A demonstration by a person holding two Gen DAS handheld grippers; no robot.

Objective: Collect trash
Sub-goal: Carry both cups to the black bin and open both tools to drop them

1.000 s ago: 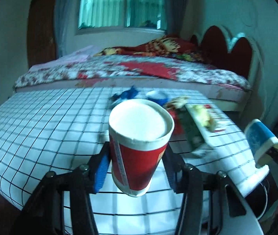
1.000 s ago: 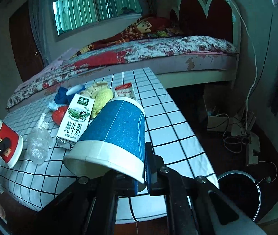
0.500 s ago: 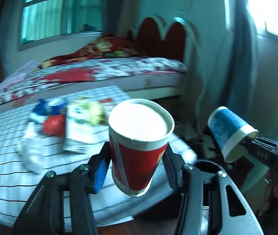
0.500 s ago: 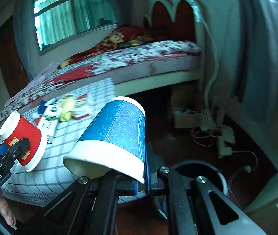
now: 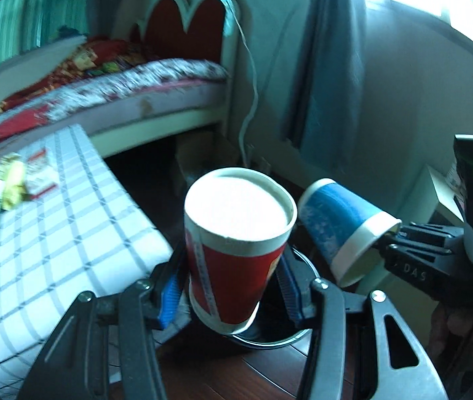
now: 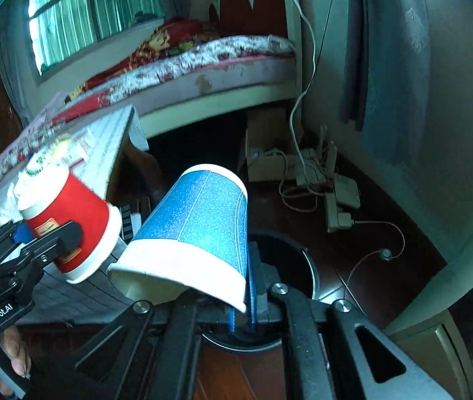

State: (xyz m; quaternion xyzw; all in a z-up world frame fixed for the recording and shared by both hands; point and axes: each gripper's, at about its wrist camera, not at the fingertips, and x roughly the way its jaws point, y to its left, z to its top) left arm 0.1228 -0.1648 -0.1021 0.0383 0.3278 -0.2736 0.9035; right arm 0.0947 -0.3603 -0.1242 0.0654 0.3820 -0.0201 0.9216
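Both cups have swung off the desk (image 5: 70, 220) and now hang over the round bin (image 6: 306, 266) on the floor: the red cup (image 5: 236, 253) clamped across its body in the left gripper's (image 5: 233, 286) half-open jaws, the blue cup (image 6: 196, 230) pinched by its wall in the right gripper's (image 6: 243, 313) nearly closed jaws. Release looks next; carton and wrappers remain on the desk.

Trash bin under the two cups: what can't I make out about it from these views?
- Bin contents: both wrist views, interior dark, mostly covered by the red cup, blue cup and gripper frames.
- Bin's full rim: only arcs show past the left gripper and right gripper.
- Table litter: left wrist view, blurred.
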